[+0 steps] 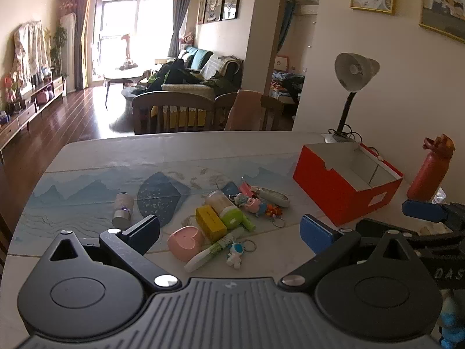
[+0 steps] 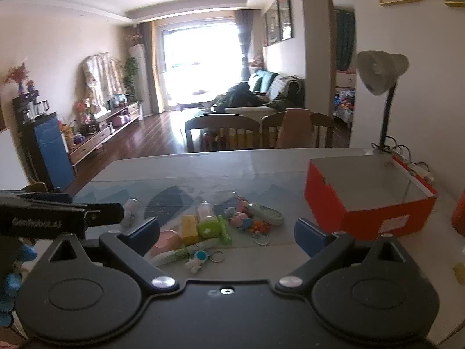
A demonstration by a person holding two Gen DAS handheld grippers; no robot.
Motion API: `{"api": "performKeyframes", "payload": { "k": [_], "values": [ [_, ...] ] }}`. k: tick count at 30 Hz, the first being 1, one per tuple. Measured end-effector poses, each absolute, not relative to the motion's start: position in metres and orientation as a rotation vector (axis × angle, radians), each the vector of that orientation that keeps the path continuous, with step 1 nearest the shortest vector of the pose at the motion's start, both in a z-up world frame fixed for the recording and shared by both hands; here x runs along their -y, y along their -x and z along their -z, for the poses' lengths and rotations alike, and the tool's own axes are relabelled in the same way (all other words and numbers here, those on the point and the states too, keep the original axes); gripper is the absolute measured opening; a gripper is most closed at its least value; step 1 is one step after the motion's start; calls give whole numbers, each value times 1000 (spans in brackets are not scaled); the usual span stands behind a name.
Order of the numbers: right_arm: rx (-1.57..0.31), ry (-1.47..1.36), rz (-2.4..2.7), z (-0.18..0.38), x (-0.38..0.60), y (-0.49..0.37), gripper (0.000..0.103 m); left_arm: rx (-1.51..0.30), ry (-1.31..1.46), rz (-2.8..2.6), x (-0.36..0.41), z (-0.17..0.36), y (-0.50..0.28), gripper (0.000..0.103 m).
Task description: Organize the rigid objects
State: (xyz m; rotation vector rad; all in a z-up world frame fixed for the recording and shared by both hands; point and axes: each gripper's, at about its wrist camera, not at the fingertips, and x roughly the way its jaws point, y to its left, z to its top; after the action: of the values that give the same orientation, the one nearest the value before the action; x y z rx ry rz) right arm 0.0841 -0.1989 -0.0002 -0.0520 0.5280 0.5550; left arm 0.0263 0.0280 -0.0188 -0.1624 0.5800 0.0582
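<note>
A pile of small items lies mid-table: a pink heart-shaped dish (image 1: 186,240), a yellow box (image 1: 209,222), a green-capped bottle (image 1: 225,209), a white-green tube (image 1: 209,254), an astronaut keychain (image 1: 235,254), toy figures (image 1: 255,205) and a white case (image 1: 274,196). A grey cylinder (image 1: 122,208) lies apart to the left. An open red box (image 1: 345,187) stands at the right. My left gripper (image 1: 229,231) hangs open above the pile, holding nothing. My right gripper (image 2: 226,232) is open too, over the same pile (image 2: 209,226), with the red box (image 2: 369,197) to its right.
A red bottle (image 1: 430,171) with an animal-shaped top and a desk lamp (image 1: 353,72) stand behind the box, beside cables. Wooden chairs (image 1: 174,110) line the table's far edge. A printed mat (image 1: 162,192) covers the table's middle. The right gripper's body (image 1: 430,232) shows at the right edge.
</note>
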Motion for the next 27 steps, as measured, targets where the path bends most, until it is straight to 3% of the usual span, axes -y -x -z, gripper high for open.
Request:
{"api": "performKeyframes", "payload": {
  "k": [12,27],
  "values": [
    [-575,150,-713,25,178,-104,99,-593,181,-129,-80,35,-62,103],
    [-766,336,-829,99,133,-121,83,-730,189,-330,-154,106,-127,103]
  ]
}}
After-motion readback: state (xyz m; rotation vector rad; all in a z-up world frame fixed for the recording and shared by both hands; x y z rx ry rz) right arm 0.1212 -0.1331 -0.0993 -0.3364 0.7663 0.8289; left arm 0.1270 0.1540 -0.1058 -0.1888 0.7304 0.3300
